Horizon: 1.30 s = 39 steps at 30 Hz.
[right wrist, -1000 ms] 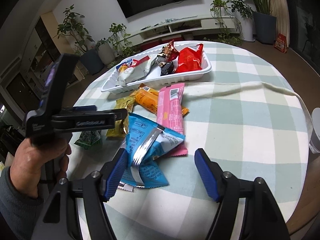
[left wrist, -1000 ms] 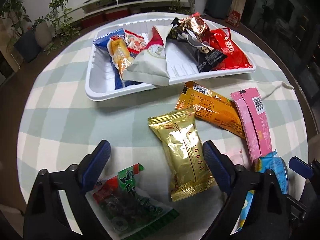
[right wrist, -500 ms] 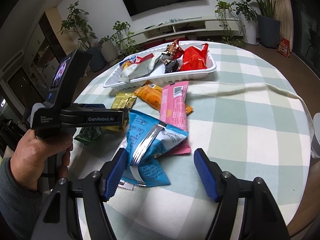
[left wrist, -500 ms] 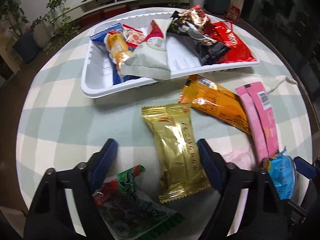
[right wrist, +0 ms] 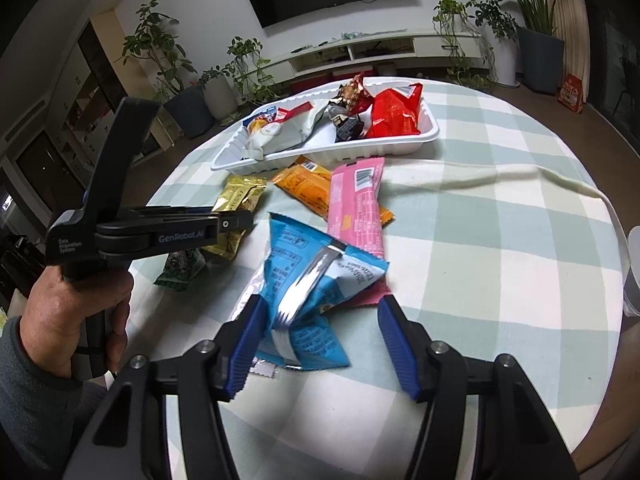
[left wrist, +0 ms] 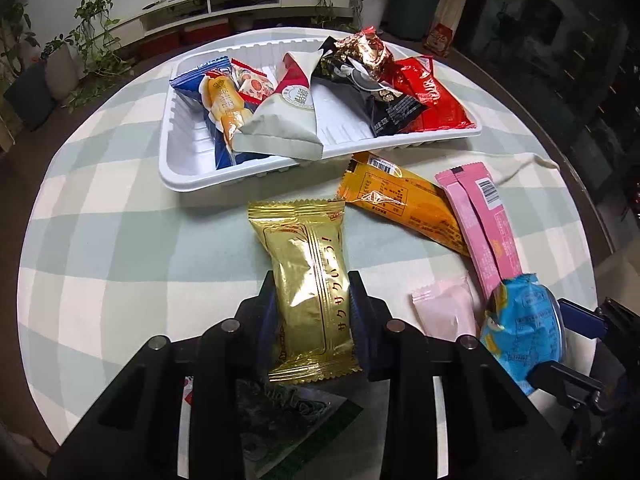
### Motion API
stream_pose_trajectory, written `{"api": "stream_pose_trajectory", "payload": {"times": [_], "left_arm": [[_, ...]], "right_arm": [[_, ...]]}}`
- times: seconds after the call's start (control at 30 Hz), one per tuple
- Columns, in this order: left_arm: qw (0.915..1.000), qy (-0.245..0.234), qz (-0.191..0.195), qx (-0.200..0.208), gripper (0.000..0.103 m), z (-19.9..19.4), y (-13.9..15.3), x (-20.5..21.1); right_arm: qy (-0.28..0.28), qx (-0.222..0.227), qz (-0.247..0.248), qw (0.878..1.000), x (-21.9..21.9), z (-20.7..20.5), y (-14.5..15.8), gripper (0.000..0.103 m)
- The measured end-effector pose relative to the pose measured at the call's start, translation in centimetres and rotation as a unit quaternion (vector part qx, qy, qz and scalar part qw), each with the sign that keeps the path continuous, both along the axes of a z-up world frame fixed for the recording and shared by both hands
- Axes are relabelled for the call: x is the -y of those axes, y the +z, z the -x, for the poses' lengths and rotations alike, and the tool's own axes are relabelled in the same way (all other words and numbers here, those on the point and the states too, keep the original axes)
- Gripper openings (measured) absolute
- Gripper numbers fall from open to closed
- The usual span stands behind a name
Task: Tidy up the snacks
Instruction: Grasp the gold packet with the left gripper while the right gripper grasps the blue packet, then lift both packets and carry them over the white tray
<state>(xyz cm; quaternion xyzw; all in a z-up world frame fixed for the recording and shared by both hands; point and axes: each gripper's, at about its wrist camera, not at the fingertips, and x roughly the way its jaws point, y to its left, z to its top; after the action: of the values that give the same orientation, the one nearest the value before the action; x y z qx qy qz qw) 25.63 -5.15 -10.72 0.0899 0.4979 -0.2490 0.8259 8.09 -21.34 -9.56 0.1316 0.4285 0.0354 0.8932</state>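
My left gripper [left wrist: 313, 312] is shut on the gold snack packet [left wrist: 308, 276], gripping its lower half against the tablecloth; the packet also shows in the right wrist view [right wrist: 236, 208]. A white tray [left wrist: 180, 168] at the back holds several snacks. My right gripper [right wrist: 320, 340] is open, its jaws straddling the blue snack bag [right wrist: 308, 292], which also shows in the left wrist view [left wrist: 520, 332]. An orange packet [left wrist: 404, 204], a long pink packet [left wrist: 484, 224], a small pale pink sachet [left wrist: 444, 312] and a green packet [left wrist: 280, 428] lie loose on the cloth.
The round table has a green and white checked cloth [right wrist: 480, 240]. A cloth fold [right wrist: 500, 172] runs across the right side. A white object [right wrist: 632, 272] stands at the right table edge. Plants and a TV stand lie beyond.
My left gripper has moved forward over the gold packet and closed on it. The right gripper has stayed open around the blue bag.
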Motion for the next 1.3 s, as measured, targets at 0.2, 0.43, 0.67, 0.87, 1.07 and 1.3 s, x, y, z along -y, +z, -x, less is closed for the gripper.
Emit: {"api": "stream_pose_trajectory", "payload": {"times": [0.2, 0.43, 0.67, 0.87, 1.07, 1.3], "left_arm": [[0.9995, -0.006, 0.031, 0.0, 0.03, 1.9, 0.6, -1.7], [0.9984, -0.016, 0.055, -0.003, 0.03, 3.9, 0.9, -2.6], [0.9976, -0.025, 0.064, -0.009, 0.03, 4.4, 0.5, -2.4], [0.9973, -0.026, 0.068, -0.012, 0.03, 4.4, 0.4, -2.4], [0.9968, -0.028, 0.074, -0.015, 0.03, 4.8, 0.5, -2.4], [0.9947, -0.025, 0.098, -0.016, 0.03, 5.6, 1.6, -3.2]], "right_arm": [[-0.003, -0.012, 0.012, 1.0, -1.1, -0.9, 0.1, 0.061], [-0.002, -0.039, 0.015, 0.999, -2.4, -2.7, -1.0, 0.061], [0.0, -0.036, -0.005, 0.999, -1.5, -2.4, -1.5, 0.045], [0.009, -0.026, -0.005, 1.0, -1.6, -1.9, -0.9, 0.036], [0.008, -0.012, -0.019, 1.0, -1.3, -0.9, -0.1, 0.035], [0.008, 0.015, -0.03, 0.999, -0.7, -0.1, 1.9, 0.034]]}}
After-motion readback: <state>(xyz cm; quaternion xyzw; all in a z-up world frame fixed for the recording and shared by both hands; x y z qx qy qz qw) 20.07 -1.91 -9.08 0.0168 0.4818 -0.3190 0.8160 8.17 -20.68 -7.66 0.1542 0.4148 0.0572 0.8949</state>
